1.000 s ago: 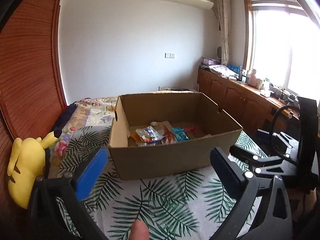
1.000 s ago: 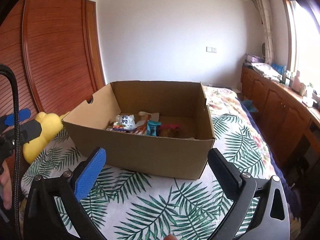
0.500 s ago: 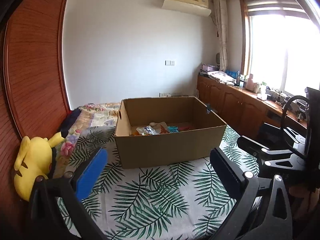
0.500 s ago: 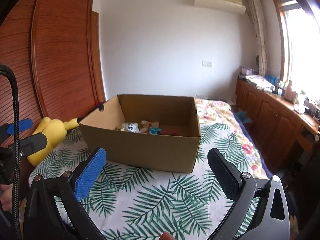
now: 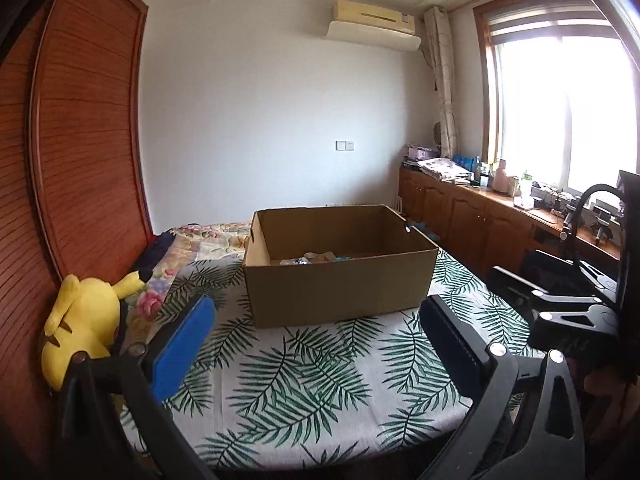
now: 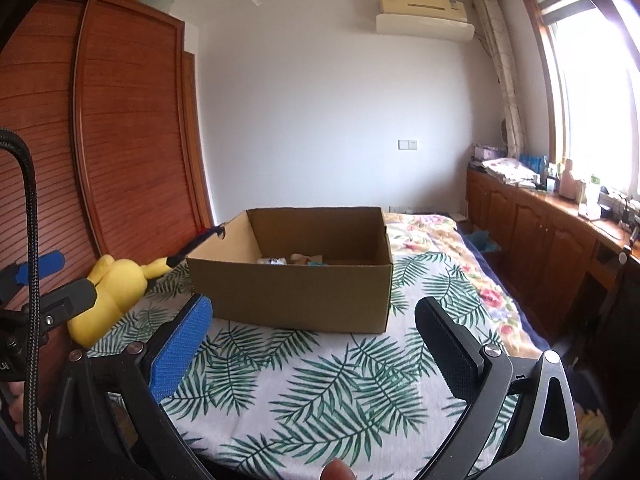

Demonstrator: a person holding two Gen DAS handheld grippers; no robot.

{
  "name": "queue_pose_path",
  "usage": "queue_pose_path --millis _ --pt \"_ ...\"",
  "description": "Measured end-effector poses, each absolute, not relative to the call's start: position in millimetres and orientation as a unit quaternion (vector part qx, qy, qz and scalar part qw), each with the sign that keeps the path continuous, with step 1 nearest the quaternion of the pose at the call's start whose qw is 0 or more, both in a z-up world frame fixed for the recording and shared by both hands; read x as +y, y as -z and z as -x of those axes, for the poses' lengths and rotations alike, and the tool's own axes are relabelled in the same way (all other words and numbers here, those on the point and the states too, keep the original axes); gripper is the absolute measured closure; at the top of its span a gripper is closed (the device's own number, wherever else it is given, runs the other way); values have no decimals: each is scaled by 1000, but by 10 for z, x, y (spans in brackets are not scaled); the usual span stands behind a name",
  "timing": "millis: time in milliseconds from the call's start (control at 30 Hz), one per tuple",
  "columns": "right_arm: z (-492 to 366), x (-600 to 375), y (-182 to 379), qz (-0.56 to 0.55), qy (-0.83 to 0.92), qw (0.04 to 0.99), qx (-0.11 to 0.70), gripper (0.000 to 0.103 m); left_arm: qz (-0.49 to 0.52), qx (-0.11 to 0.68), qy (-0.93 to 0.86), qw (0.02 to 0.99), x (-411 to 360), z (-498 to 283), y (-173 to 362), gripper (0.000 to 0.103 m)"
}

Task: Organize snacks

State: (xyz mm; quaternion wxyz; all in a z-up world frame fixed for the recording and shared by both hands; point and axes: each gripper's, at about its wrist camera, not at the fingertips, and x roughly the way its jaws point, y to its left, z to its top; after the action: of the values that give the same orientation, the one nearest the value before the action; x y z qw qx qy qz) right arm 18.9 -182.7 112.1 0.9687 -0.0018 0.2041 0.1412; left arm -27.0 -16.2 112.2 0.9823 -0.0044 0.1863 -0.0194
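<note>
An open brown cardboard box (image 5: 340,284) (image 6: 292,292) stands on a palm-leaf cloth over the bed. Over its near wall only the tops of several snack packets (image 5: 308,258) (image 6: 292,259) show on the box floor. My left gripper (image 5: 316,314) is open and empty, well back from the box near the bed's front edge. My right gripper (image 6: 314,316) is also open and empty, equally far from the box. In the left wrist view the right gripper's black body (image 5: 560,308) shows at the right edge.
A yellow plush toy (image 5: 80,340) (image 6: 108,296) lies at the left of the bed against a wooden wardrobe (image 6: 120,140). Wooden cabinets (image 5: 460,220) with clutter run under the window on the right. The leaf cloth (image 6: 320,380) lies bare between grippers and box. A fingertip (image 6: 338,470) shows at the bottom edge.
Both grippers have pulled back and away from the box, which now looks smaller and farther. Less of the snacks shows over its wall. Both stayed open.
</note>
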Motion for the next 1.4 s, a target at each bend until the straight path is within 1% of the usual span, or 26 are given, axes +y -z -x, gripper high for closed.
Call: queue_pose_path --millis 567,1400 --pt "66 -1906 -1018 13 -126 973 195 0 11 197 2 980 -81 297 -863 0" --pt "62 -1914 -1009 17 -121 974 193 1 8 196 0 981 -82 300 -866 0"
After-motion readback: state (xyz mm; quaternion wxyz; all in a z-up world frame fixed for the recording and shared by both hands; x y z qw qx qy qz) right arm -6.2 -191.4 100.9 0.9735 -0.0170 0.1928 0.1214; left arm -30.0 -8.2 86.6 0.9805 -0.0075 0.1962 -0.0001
